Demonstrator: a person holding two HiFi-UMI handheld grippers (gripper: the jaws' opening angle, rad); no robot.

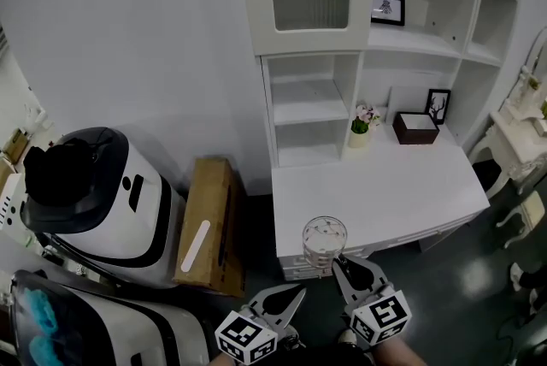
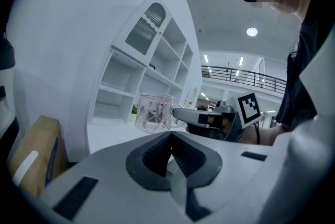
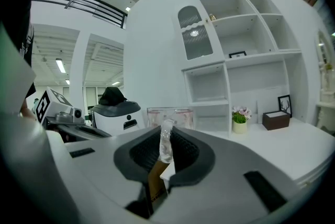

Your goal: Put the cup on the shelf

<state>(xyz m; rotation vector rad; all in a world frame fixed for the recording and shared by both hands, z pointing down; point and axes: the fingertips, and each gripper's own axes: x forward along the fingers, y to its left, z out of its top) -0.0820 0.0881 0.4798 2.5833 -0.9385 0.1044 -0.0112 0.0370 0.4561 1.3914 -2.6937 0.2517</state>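
Observation:
A clear glass cup [image 1: 324, 243] with a faint pattern hangs in the air over the front edge of the white desk [image 1: 385, 185]. My right gripper [image 1: 340, 262] is shut on the cup's handle; in the right gripper view the handle [image 3: 166, 143] stands between the jaws with the cup body [image 3: 170, 115] beyond them. The white shelf unit [image 1: 410, 41] with open compartments rises behind the desk. My left gripper [image 1: 293, 296] is shut and holds nothing, just left of the cup. From the left gripper view, the cup [image 2: 155, 111] shows beyond that gripper's [image 2: 170, 140] closed jaws.
On the desk stand a small flower pot [image 1: 362, 126], a dark box [image 1: 416, 127] and a picture frame [image 1: 438, 105]; another frame [image 1: 388, 8] sits on a shelf. A cardboard box [image 1: 209, 223] and a white machine [image 1: 94, 202] stand at the left. White furniture [image 1: 521, 121] is at the right.

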